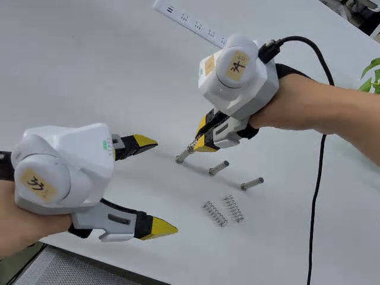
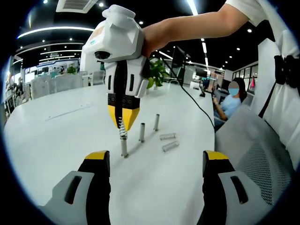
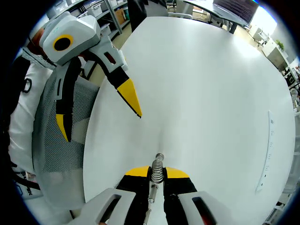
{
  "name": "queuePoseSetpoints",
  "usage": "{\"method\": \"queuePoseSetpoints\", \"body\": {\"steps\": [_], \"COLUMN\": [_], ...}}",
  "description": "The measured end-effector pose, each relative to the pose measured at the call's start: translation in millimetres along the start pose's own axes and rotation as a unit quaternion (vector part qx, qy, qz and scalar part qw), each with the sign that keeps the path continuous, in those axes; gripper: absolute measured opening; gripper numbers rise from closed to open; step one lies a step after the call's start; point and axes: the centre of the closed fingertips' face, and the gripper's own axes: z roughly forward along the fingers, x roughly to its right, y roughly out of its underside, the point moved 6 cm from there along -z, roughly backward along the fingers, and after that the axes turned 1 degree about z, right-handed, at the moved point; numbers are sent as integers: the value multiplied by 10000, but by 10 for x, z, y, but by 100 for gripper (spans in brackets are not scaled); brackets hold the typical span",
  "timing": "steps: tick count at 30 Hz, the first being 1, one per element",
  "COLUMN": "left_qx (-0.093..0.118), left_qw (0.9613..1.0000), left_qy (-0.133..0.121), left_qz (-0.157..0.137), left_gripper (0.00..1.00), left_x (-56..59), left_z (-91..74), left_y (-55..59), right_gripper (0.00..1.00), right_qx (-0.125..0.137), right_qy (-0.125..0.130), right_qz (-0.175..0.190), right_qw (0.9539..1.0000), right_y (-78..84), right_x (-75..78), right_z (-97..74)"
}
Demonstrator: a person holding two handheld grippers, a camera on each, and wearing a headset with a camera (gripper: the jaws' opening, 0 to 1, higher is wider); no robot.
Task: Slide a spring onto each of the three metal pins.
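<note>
Spread wide and holding nothing, the yellow-tipped jaws of the left gripper hang over the near side of the white table. Beyond them, the right gripper pinches a spring that sits over the top of the first pin, which stands upright on the table. Just beside it stand a second pin and a third pin, both bare. Near them lie two loose springs side by side. At the table's far edge lies a power strip.
</note>
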Motion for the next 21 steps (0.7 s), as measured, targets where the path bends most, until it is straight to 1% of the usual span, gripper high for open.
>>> {"method": "queuePoseSetpoints", "body": {"steps": [18, 21], "left_qx": [6, 7], "left_qw": [10000, 10000], "left_qy": [21, 28], "left_qz": [-51, -57], "left_gripper": [80, 79], "left_x": [-1, 3], "left_z": [-4, -2], "left_y": [26, 27], "right_gripper": [7, 7], "right_qx": [-24, -28], "right_qy": [-28, -37], "right_qz": [-54, -47], "right_qw": [10000, 10000], "right_y": [-6, -14], "right_x": [-11, -39], "right_z": [85, 90]}}
